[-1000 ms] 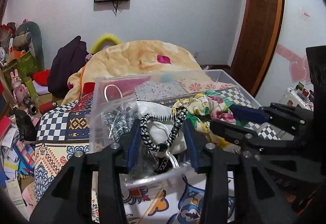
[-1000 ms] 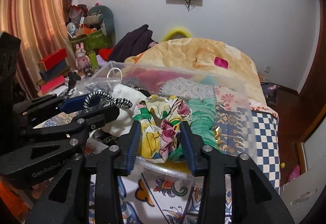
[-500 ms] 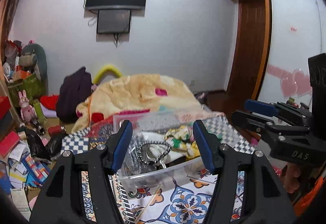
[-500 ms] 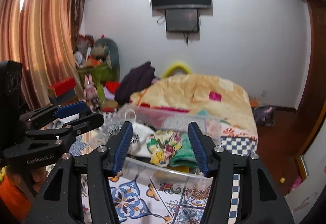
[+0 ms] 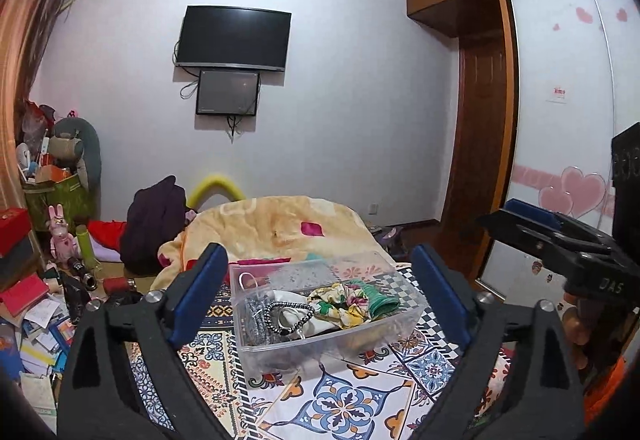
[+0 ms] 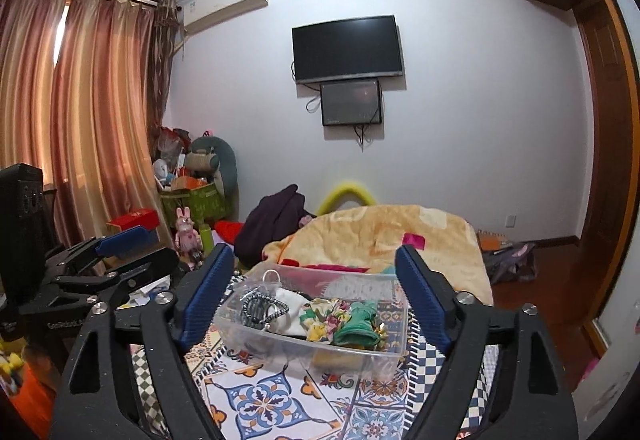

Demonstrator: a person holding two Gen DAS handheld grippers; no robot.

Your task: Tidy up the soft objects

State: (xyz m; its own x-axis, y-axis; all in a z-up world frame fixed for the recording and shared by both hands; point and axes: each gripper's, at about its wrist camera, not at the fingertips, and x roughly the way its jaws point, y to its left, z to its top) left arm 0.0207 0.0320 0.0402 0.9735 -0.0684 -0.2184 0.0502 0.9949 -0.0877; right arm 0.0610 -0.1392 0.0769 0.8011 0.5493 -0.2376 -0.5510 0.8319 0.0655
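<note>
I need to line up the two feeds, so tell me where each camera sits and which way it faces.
Left wrist: on the left gripper, looking forward along its open fingers at the clear bin of soft items on the patterned cloth; the right gripper shows at the right edge.
Right wrist: on the right gripper, fingers open, facing the same clear bin; the left gripper shows at the left edge.
Shared: the bin, the wall TV, the orange blanket.
</note>
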